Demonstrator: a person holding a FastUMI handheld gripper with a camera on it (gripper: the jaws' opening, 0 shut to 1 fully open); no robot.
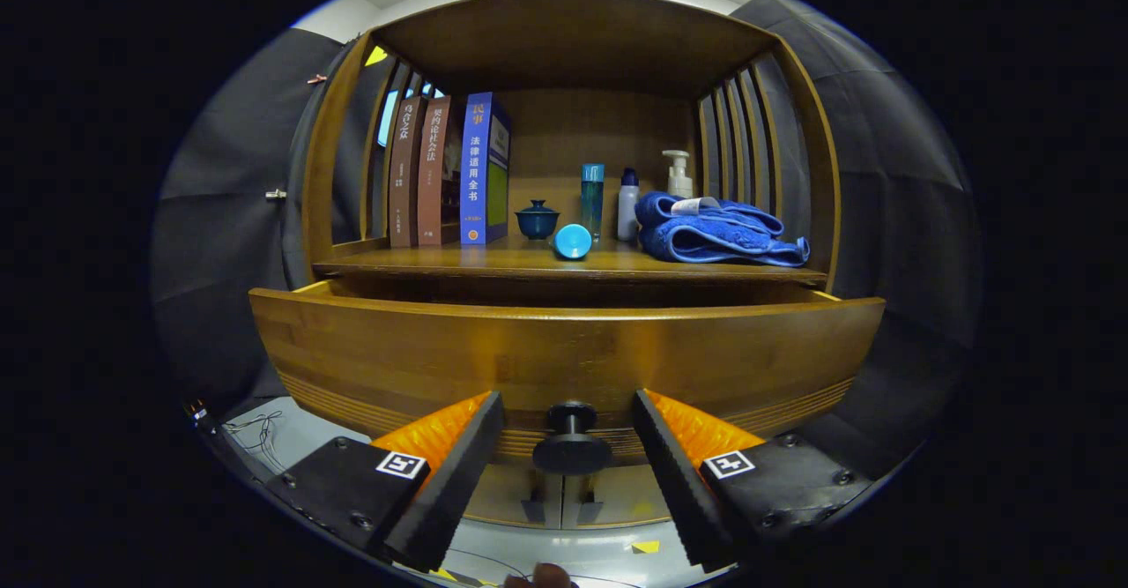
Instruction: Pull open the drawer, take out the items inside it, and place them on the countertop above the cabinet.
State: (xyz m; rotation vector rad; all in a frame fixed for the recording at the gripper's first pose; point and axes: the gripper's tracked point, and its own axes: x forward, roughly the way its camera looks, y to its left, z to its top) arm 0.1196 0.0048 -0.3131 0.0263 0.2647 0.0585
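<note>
Your gripper (568,412) is spread wide, fingers either side of the drawer (564,354) knob (571,447), not touching it. Drawer stands pulled out below the countertop (493,262).

The gripper (569,447) points level and straight ahead. Its two fingers (458,473) stand spread wide apart, pressing on nothing, angled slightly inward toward their tips.

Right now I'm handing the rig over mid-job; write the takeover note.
Tongs: open, fingers either side of the drawer knob, not pressing it.
Drawer: pulled partly out under the countertop; its contents can't be seen from here.
Done: drawer opened.
Left: lift the items out and set them on the countertop, where books, bottles and a blue towel already sit.
</note>
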